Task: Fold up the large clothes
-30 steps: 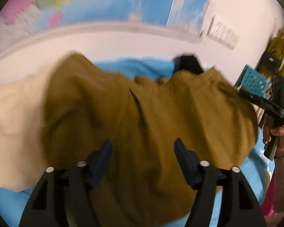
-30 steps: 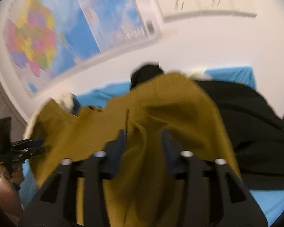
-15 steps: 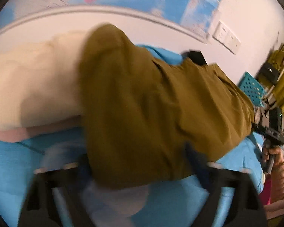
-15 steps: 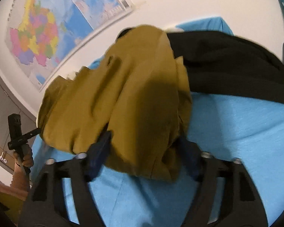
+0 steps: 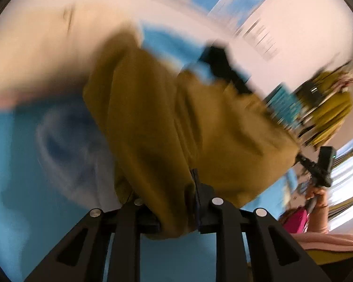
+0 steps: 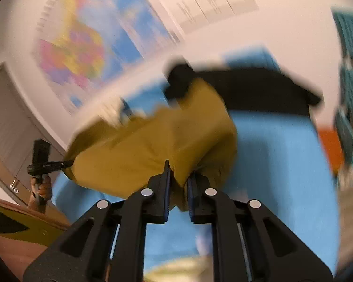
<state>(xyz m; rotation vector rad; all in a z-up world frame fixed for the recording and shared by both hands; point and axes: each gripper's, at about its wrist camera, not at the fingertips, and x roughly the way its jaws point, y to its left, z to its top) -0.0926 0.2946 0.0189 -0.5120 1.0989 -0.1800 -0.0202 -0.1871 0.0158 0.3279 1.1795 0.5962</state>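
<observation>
A large mustard-brown garment (image 5: 176, 122) hangs stretched between my two grippers above a blue cloth surface (image 5: 35, 188). My left gripper (image 5: 176, 202) is shut on one end of it; the cloth bunches between the fingers. My right gripper (image 6: 178, 176) is shut on the other end of the garment (image 6: 153, 145). Each gripper shows in the other's view: the right one at the far right of the left wrist view (image 5: 301, 158), the left one at the far left of the right wrist view (image 6: 67, 163). Both views are motion-blurred.
A black garment (image 6: 258, 89) lies at the back of the blue surface (image 6: 282, 152). A cream garment (image 5: 35, 54) lies at the left. A teal basket (image 5: 282, 103) and hanging clothes (image 5: 329, 108) stand to the right. A map (image 6: 82, 47) hangs on the wall.
Both grippers have closed on the garment's ends and lifted it. The garment now hangs stretched between them instead of lying on the blue surface.
</observation>
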